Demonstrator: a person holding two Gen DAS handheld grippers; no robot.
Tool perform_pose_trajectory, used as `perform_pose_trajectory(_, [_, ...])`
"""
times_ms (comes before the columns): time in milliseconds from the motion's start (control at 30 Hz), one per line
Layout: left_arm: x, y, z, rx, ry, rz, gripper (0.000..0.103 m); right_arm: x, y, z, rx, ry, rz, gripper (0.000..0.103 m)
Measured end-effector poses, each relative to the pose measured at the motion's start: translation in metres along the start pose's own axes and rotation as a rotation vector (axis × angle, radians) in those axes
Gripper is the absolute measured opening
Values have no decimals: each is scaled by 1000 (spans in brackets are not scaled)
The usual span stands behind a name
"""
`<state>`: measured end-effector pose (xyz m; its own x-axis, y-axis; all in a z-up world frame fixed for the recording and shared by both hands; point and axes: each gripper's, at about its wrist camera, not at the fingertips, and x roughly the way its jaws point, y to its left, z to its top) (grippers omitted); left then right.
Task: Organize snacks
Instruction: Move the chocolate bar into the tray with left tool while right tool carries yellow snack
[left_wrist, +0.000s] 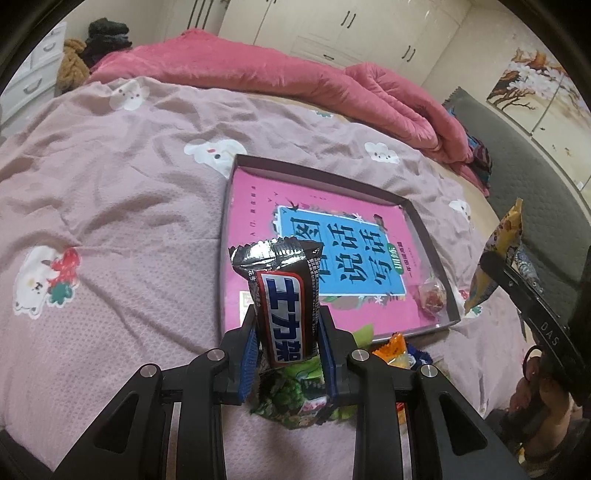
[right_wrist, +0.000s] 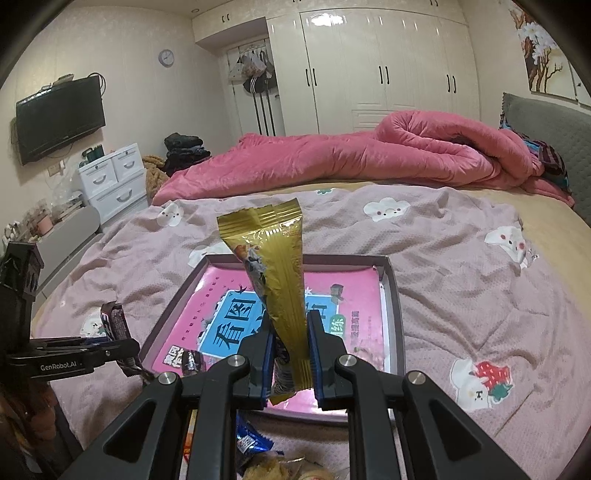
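My left gripper (left_wrist: 286, 332) is shut on a dark brown chocolate bar (left_wrist: 282, 299) with a blue-and-white label, held upright near the shallow box's (left_wrist: 417, 216) left front corner. My right gripper (right_wrist: 290, 347) is shut on a gold snack packet (right_wrist: 279, 280), held upright above the front edge of the same box (right_wrist: 391, 280). The box has dark walls and a pink book (left_wrist: 251, 206) on its floor. A small red wrapped candy (left_wrist: 432, 297) lies in one corner of it. The right gripper with its gold packet (left_wrist: 498, 258) shows at the right edge of the left wrist view.
Loose snacks lie on the bedsheet in front of the box: a green packet (left_wrist: 295, 398), an orange one (left_wrist: 393, 349), a blue one (right_wrist: 251, 441). A rolled pink quilt (right_wrist: 369, 155) lies across the far side of the bed. Wardrobes (right_wrist: 369, 66) and white drawers (right_wrist: 110, 177) stand beyond.
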<state>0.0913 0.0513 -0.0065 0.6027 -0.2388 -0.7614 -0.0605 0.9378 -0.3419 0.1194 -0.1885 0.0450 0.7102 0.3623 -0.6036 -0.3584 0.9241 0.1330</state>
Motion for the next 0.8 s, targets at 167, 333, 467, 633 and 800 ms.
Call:
perform_pose_trajectory(167, [11, -3, 6, 6, 21, 21, 30, 10, 0, 6, -8, 19, -10, 17])
perform_pose_trajectory(333, [22, -2, 13, 15, 41, 38, 30, 20, 2, 9, -18, 51, -21, 17])
perform_pose_trajectory(467, [31, 0, 16, 15, 64, 39, 30, 27, 2, 11, -13, 70, -31, 17])
perform_pose_trajectory(633, [41, 4, 18, 12, 85, 53, 30, 34, 1, 13, -7, 88, -38, 17])
perform_pose_trajectory(800, [50, 9, 18, -4, 110, 53, 29, 40, -2, 15, -2, 102, -32, 17])
